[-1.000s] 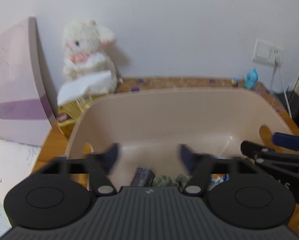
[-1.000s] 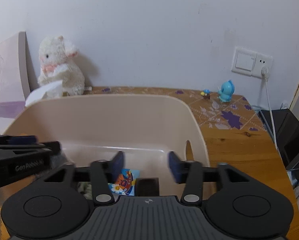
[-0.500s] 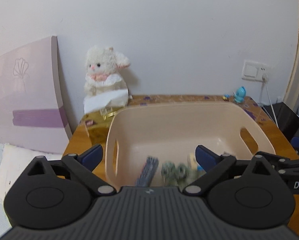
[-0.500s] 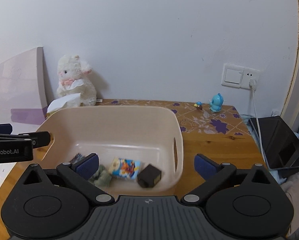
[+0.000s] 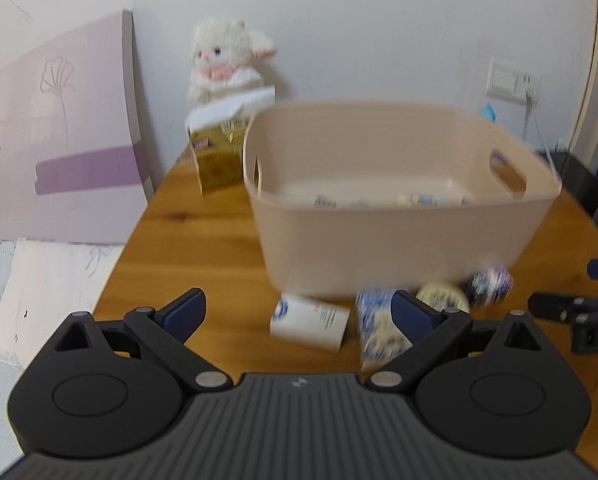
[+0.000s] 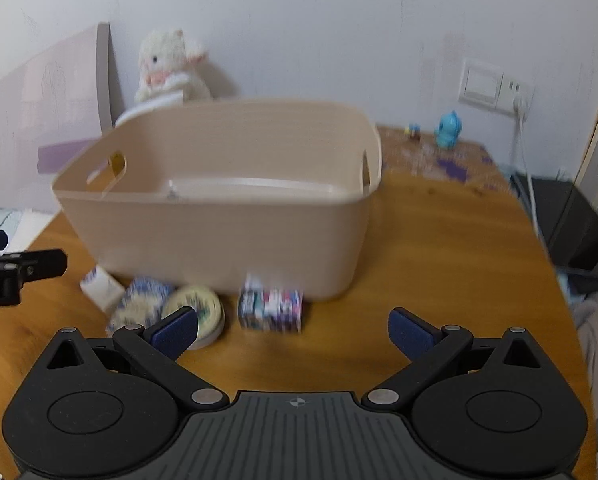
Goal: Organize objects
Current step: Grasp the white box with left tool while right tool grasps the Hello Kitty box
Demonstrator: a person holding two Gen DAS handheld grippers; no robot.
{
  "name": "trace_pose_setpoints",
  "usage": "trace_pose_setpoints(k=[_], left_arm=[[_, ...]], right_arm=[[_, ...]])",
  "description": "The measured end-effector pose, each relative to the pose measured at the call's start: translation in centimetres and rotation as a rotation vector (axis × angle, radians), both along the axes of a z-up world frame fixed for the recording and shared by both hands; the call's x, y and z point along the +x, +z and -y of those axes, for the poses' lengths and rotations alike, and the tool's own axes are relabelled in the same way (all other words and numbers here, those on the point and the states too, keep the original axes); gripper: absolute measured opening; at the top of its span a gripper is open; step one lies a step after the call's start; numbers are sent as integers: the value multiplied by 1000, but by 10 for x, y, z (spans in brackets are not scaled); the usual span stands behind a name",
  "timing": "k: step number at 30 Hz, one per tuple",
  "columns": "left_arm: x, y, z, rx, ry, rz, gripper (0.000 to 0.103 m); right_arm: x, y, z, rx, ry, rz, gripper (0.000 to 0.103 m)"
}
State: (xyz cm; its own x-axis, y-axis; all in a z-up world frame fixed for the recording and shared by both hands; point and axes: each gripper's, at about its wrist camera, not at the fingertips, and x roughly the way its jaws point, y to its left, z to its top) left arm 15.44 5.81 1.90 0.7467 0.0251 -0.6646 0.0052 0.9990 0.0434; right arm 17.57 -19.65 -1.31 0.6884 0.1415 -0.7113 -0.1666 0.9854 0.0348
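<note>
- On a wooden table [image 6: 439, 248], a beige plastic basket [image 6: 227, 216] stands at twelve o'clock from both claws.
- Four small things lie just in front of it: a white tube [image 5: 309, 320], a blue-and-white packet [image 5: 379, 326], a round tin [image 6: 197, 308] and a colourful little box [image 6: 270, 307].
- Left claw [image 5: 299, 314] is spread wide, holding nothing; the tube lies between its fingers.
- Right claw [image 6: 293, 330] is spread and empty; the box is at eleven o'clock.
- Judged step: choosing the next item. Next: lower over one, pinch, lift into basket.
</note>
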Motion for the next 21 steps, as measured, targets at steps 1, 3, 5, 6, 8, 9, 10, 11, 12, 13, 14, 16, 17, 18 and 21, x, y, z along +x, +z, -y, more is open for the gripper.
trace_pose_setpoints(k=[1, 3, 5, 6, 8, 9, 10, 11, 12, 13, 14, 16, 17, 18, 21], left_arm=[[-1, -6, -1, 6, -2, -14, 99], [0, -18, -4, 10, -8, -42, 99], [1, -29, -4, 15, -19, -66, 99], [2, -34, -4, 21, -22, -74, 99], [4, -44, -4, 35, -20, -88, 99], [6, -48, -5, 37, -18, -94, 99], [8, -51, -5, 35, -15, -98, 99], [9, -54, -7, 28, -14, -104, 99], [11, -56, -7, 21, -16, -107, 99], [13, -59, -8, 14, -18, -109, 99], [14, -61, -9, 8, -23, -108, 99], [16, -64, -10, 2, -34, -105, 99], [17, -65, -11, 0, -43, -103, 99], [19, -67, -11, 1, -49, -102, 99], [26, -73, -11, 9, -56, -99, 99]], right_arm=[[0, -6, 1, -3, 0, -13, 103], [0, -16, 1, -8, -24, -44, 103], [1, -26, 2, -17, -26, -61, 103], [2, -30, 2, -20, -27, -71, 103], [5, -39, 1, -26, -31, -89, 103], [6, -43, 1, -29, -31, -98, 103], [8, -47, 0, -32, -29, -105, 103], [9, -50, -2, -36, -29, -110, 103], [10, -53, -2, -38, -31, -114, 103], [11, -56, -4, -39, -32, -116, 103], [14, -59, -5, -38, -32, -119, 103], [15, -61, -9, -53, -32, -91, 103], [17, -62, -10, -48, -29, -83, 103], [19, -62, -12, -47, -29, -76, 103], [27, -63, -19, -45, -29, -58, 103]])
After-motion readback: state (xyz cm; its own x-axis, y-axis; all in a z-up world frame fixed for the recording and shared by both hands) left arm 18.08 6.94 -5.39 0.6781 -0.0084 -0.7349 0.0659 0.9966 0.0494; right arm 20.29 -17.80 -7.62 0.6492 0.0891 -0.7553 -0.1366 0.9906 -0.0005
